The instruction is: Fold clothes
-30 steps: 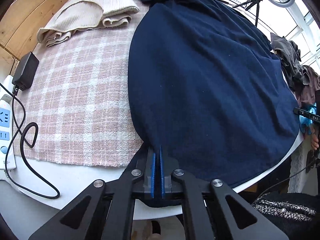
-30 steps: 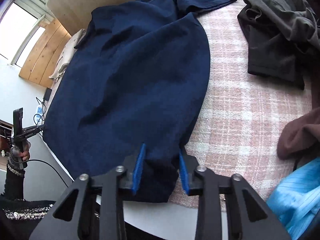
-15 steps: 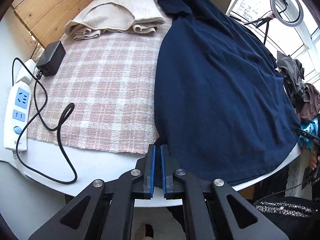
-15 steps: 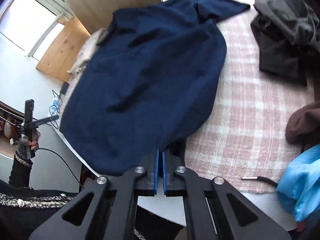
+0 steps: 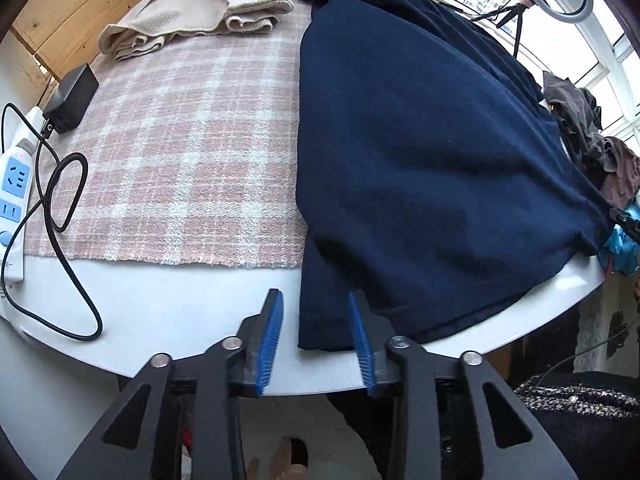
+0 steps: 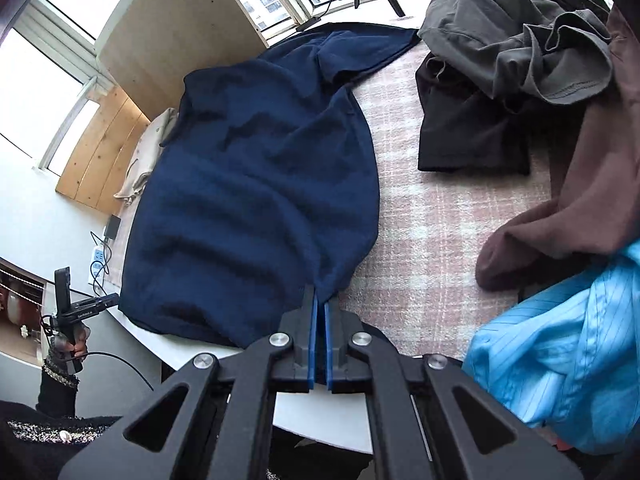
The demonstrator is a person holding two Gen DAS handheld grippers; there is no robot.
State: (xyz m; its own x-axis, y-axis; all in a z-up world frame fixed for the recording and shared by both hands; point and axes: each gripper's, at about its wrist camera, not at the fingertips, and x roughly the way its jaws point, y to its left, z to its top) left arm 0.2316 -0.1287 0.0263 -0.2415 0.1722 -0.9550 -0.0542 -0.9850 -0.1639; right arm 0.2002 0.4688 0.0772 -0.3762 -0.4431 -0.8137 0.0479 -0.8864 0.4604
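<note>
navy garment [image 5: 420,152] spread flat on plaid cloth [image 5: 192,152], one hem corner lying loose between the opening jaws of the left gripper [image 5: 316,336], other corner clenched by right gripper [image 6: 320,344].

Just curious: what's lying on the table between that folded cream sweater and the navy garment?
Only bare pink plaid cloth lies between the cream sweater and the navy garment, as the left wrist view shows.
</note>
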